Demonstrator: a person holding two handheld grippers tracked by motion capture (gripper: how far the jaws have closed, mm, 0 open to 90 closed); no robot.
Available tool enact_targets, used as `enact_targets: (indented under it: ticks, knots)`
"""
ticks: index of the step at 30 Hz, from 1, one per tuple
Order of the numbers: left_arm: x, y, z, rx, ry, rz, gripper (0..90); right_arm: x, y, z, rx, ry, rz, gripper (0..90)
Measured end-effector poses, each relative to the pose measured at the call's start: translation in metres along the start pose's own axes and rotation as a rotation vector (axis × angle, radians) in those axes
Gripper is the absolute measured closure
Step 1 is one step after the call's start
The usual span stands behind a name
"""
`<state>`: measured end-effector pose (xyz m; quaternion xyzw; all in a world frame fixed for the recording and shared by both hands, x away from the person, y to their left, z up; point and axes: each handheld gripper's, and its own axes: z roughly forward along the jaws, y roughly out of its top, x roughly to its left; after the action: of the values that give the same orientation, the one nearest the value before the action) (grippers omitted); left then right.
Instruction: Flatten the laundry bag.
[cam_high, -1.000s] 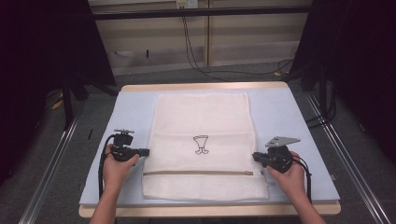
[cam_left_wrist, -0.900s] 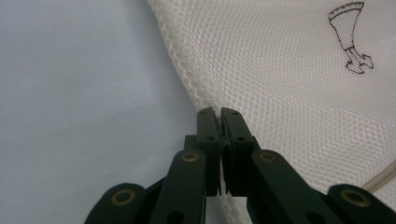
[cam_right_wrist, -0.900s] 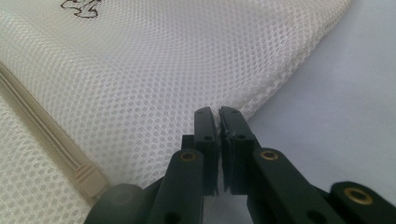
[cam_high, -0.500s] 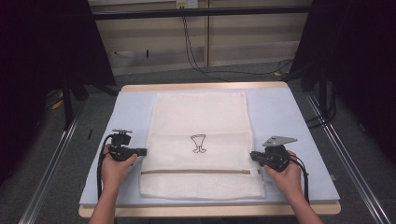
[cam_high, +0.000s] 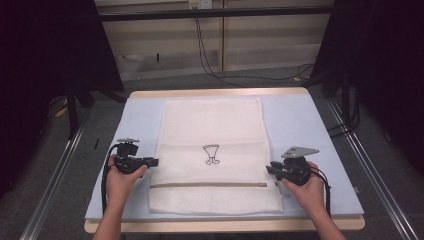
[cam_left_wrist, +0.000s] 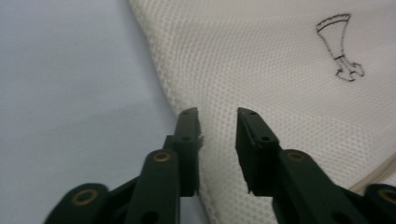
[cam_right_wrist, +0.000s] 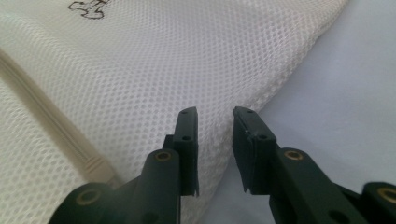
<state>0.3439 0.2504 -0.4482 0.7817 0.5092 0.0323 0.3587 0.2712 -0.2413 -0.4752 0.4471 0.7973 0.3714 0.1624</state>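
Note:
A white mesh bag (cam_high: 210, 150) lies flat on the blue table mat (cam_high: 300, 120), with a small drawn emblem (cam_high: 211, 154) at its middle and a zipper seam (cam_high: 210, 185) across its near part. My left gripper (cam_high: 154, 162) rests at the bag's left edge. Its jaws have just been opening and stand apart (cam_left_wrist: 217, 116) over the mesh border (cam_left_wrist: 280, 70), gripping nothing. My right gripper (cam_high: 270, 169) sits at the bag's right edge. Its jaws have also just been opening, and they stand apart (cam_right_wrist: 214, 114) over the bag's folded side (cam_right_wrist: 163, 60) without pressing on it.
The wooden table's front edge (cam_high: 225, 225) runs just below the bag. Bare blue mat lies on both sides of the bag. Metal rails (cam_high: 55, 185) flank the table on the floor, and cables (cam_high: 210, 55) hang by the back wall.
Both hands have kept their places at the bag's sides. The bag's lower right edge has drawn slightly inward since a second ago.

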Motion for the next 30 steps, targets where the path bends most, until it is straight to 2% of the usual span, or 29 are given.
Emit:
enact_targets:
  ticks: [2,4,8,11,12,13,14,15,16,17,19,20,22,25,27,28,30]
  knots:
    - [-0.006,0.001,0.001,-0.016,-0.004,0.003,60.2,0.002,-0.001,-0.005,-0.007,-0.006,-0.014,70.2]
    - [-0.01,0.002,0.002,-0.015,-0.014,0.026,53.4,0.002,-0.003,-0.01,-0.019,0.002,-0.015,69.5]
    - [-0.02,0.004,0.003,-0.038,-0.024,0.047,44.0,0.002,-0.005,-0.019,-0.063,0.002,-0.027,72.8]
    - [-0.027,0.005,0.003,-0.031,-0.02,0.086,37.3,0.003,-0.007,-0.024,-0.088,0.012,-0.048,79.9]
    - [-0.031,0.006,0.004,-0.025,-0.004,0.118,34.7,0.004,-0.008,-0.025,-0.097,0.011,-0.049,81.7]
    - [-0.031,0.006,0.004,-0.025,-0.004,0.118,32.2,0.005,-0.008,-0.026,-0.101,0.017,-0.055,83.5]
    - [-0.039,0.006,0.007,-0.038,-0.001,0.146,29.7,0.005,-0.009,-0.026,-0.098,0.038,-0.061,83.8]
    - [-0.042,0.006,0.008,-0.032,-0.003,0.166,28.0,0.006,-0.008,-0.026,-0.095,0.048,-0.072,83.8]
    - [-0.045,0.006,0.01,-0.046,0.011,0.172,26.6,0.006,-0.009,-0.027,-0.096,0.039,-0.086,83.7]
    - [-0.047,0.007,0.01,-0.021,0.013,0.199,25.2,0.007,-0.009,-0.028,-0.1,0.036,-0.09,83.3]
    - [-0.049,0.008,0.013,-0.026,-0.012,0.21,22.1,0.006,-0.01,-0.029,-0.107,0.045,-0.081,83.2]
    - [-0.05,0.007,0.016,-0.045,-0.031,0.22,22.0,0.005,-0.01,-0.03,-0.112,0.046,-0.086,83.0]
    - [-0.052,0.007,0.018,-0.042,-0.034,0.228,21.5,0.005,-0.01,-0.03,-0.107,0.058,-0.083,82.3]
    - [-0.054,0.007,0.02,-0.063,-0.034,0.234,21.5,0.005,-0.011,-0.031,-0.092,0.041,-0.083,82.1]
    - [-0.055,0.008,0.02,-0.077,-0.033,0.235,20.0,0.006,-0.012,-0.031,-0.096,0.052,-0.09,82.4]
    - [-0.055,0.008,0.02,-0.084,-0.04,0.225,19.0,0.008,-0.012,-0.031,-0.101,0.05,-0.087,83.1]
    - [-0.055,0.008,0.018,-0.059,-0.043,0.198,17.1,0.009,-0.011,-0.032,-0.103,0.055,-0.072,85.6]
